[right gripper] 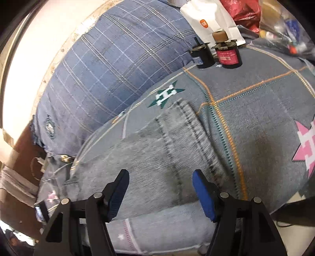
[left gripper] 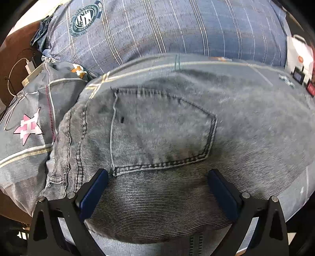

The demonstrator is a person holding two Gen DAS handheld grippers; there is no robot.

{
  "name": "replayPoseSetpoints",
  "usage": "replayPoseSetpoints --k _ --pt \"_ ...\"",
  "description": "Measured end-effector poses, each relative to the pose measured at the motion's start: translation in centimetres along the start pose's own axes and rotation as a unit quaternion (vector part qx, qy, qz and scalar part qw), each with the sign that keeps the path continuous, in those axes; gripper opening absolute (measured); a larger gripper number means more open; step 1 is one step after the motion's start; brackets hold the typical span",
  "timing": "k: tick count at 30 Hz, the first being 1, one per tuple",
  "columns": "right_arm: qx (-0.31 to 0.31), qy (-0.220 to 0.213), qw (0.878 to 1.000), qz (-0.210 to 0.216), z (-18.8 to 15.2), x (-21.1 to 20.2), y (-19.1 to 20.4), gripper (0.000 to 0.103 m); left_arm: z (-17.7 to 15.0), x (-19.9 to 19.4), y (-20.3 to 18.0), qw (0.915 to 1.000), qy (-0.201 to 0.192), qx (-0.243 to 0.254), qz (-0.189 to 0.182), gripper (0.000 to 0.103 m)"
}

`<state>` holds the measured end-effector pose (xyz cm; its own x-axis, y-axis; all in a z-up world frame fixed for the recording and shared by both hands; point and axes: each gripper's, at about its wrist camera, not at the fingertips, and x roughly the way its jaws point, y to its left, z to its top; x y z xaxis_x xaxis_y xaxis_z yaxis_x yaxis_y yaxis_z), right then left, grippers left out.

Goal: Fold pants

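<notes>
Left wrist view: grey denim pants (left gripper: 157, 137), back pocket (left gripper: 161, 134) upward, lie on a grey bedspread (left gripper: 25, 141) patterned with stars, below a blue plaid pillow (left gripper: 157, 29). The left gripper (left gripper: 157, 189) stands open above the denim, pads apart. Right wrist view: the right gripper (right gripper: 160, 193) is likewise open over the pants' seamed edge (right gripper: 185, 141). Two dark jars (right gripper: 216, 53) stand at the bedspread's far edge, before a white paper bag (right gripper: 208, 17).
</notes>
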<state>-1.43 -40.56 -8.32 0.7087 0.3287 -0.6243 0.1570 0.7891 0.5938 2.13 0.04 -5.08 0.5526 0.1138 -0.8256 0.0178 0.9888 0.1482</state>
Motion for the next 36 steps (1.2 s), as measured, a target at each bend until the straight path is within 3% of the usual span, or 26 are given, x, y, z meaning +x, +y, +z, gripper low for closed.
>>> replayPoseSetpoints --k 4,8,18,28,32,36 --pt "0.062 0.012 0.998 0.016 -1.4 -1.2 -1.0 0.070 1.2 -2.8 0.0 0.9978 -0.041 -0.038 -0.036 0.101" --pt "0.131 0.032 0.991 0.013 -2.4 -0.9 -3.9 0.070 2.3 -3.6 -1.0 0.9921 -0.048 -0.073 -0.090 0.101" --pt "0.203 0.040 0.978 0.025 -1.6 1.6 -7.8 0.070 2.1 -2.9 -5.9 0.9923 -0.023 -0.052 -0.110 0.101" --pt "0.207 0.033 0.977 0.029 -0.9 1.4 -8.8 0.071 3.6 -2.6 -13.0 0.9894 -0.024 0.015 -0.143 0.101" --pt "0.160 0.015 0.986 -0.042 -0.3 0.5 -7.3 0.071 4.4 -2.3 -15.0 0.9885 -0.030 0.031 -0.145 0.101" --pt "0.140 0.034 0.989 -0.033 0.1 1.2 -6.8 0.071 4.3 -1.3 -15.4 0.9892 -0.016 0.024 -0.143 0.101"
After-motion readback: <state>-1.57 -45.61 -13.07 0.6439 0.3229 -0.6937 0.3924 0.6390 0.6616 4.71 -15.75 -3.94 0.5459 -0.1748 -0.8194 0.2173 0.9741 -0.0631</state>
